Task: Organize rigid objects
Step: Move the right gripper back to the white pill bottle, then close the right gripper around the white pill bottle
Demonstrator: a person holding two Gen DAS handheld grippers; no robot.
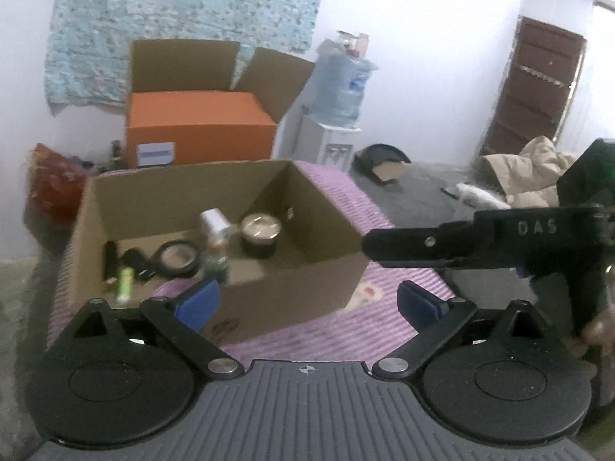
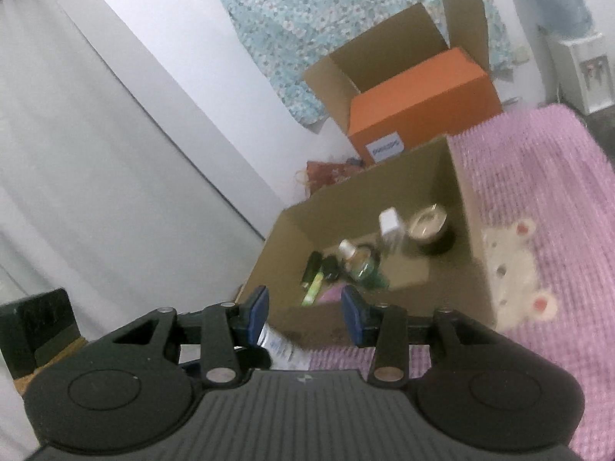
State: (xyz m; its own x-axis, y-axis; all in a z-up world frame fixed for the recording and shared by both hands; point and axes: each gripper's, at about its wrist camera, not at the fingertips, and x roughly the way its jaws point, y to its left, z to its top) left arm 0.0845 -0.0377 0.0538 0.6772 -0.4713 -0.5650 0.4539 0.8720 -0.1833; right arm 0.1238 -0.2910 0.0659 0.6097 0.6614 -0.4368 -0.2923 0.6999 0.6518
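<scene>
The left gripper [image 1: 307, 301] stands wide open with nothing between its blue pads [image 1: 198, 301]. It is angled down toward the near wall of the box [image 1: 292, 292], short of it. The right gripper [image 2: 303, 315] is partly open; no object is pressed between its pads [image 2: 256, 309]. It too tilts down, rolled somewhat, in front of the box's near corner. In the left wrist view the right gripper appears side-on at the right edge, fingers level and pointing at the box's right corner, with part of a hand [image 1: 599, 332] on its handle.

The box is open-topped brown cardboard, resting on a purple blanket [image 1: 384, 322]. Inside it:
- a dark jar [image 1: 260, 236] with a shiny lid, upright toward the far right;
- a white-capped bottle [image 1: 216, 246], upright near the middle;
- a black tape roll [image 1: 177, 258], flat, left of the bottle;
- a green tube [image 1: 125, 288], lying near the front left;
- small black items [image 1: 134, 265] beside it, too blurred to identify.

A second bottle [image 2: 355, 263] shows in the right wrist view, tilted beside the tape roll.

Behind stands an orange box [image 1: 200, 130] inside a larger carton [image 1: 180, 65]. A water dispenser [image 1: 338, 115] is to its right.
</scene>
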